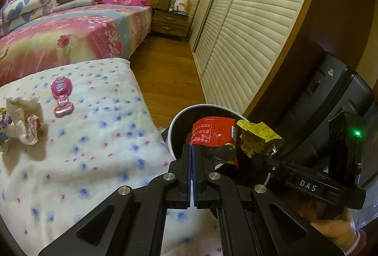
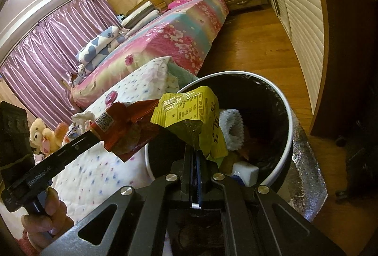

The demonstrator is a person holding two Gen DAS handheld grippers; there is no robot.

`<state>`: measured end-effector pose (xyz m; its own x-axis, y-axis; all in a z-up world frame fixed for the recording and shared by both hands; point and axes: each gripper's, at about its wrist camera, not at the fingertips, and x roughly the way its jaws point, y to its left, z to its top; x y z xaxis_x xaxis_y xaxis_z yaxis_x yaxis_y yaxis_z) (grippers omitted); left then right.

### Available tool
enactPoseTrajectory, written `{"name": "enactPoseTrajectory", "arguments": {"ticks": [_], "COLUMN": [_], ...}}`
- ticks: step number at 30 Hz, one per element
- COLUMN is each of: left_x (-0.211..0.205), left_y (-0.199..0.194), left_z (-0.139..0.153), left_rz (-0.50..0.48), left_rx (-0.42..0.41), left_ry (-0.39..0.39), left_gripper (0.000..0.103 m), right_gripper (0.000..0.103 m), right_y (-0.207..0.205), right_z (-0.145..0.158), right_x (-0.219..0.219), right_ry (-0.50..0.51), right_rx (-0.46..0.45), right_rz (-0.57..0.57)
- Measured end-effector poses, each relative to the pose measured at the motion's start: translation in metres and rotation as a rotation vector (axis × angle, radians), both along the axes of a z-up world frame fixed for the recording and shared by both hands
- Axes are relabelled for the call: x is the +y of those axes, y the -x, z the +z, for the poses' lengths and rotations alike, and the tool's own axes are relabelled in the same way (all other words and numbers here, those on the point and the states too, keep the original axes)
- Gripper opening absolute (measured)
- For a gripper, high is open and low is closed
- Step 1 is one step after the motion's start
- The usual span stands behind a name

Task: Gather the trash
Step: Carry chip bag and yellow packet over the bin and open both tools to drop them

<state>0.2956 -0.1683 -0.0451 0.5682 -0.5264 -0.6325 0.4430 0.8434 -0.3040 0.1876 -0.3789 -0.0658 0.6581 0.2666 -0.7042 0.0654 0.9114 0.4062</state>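
Observation:
My left gripper is shut on a red snack wrapper and holds it over the white-rimmed trash bin. My right gripper is shut on a yellow snack wrapper above the same bin, which is lined in black and holds a white bottle and white netting. In the left wrist view the yellow wrapper sits right of the red one. In the right wrist view the red wrapper sits left of the yellow one. Crumpled wrappers and paper lie on the floral blanket.
A pink toy lies on the blanket. A bed and nightstand stand behind. A louvred wardrobe lines the right wall, with wood floor between. A dark suitcase stands by the bin. Plush toys sit at left.

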Motion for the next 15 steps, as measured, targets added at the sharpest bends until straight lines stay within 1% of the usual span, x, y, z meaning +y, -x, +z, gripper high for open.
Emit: {"name": "enactPoseTrajectory", "arguments": {"ticks": [15], "left_x": [-0.025], "left_y": [-0.019], "left_z": [-0.010], "left_rz": [-0.014], "left_rx": [0.022], "left_ry": [-0.017], "left_gripper": [0.000], "right_gripper": [0.002], "right_y": [-0.011], "right_z": [-0.005], "right_x": [-0.015], "right_ry": [0.018], "right_rx": [0.026], "right_rz": [-0.021]}}
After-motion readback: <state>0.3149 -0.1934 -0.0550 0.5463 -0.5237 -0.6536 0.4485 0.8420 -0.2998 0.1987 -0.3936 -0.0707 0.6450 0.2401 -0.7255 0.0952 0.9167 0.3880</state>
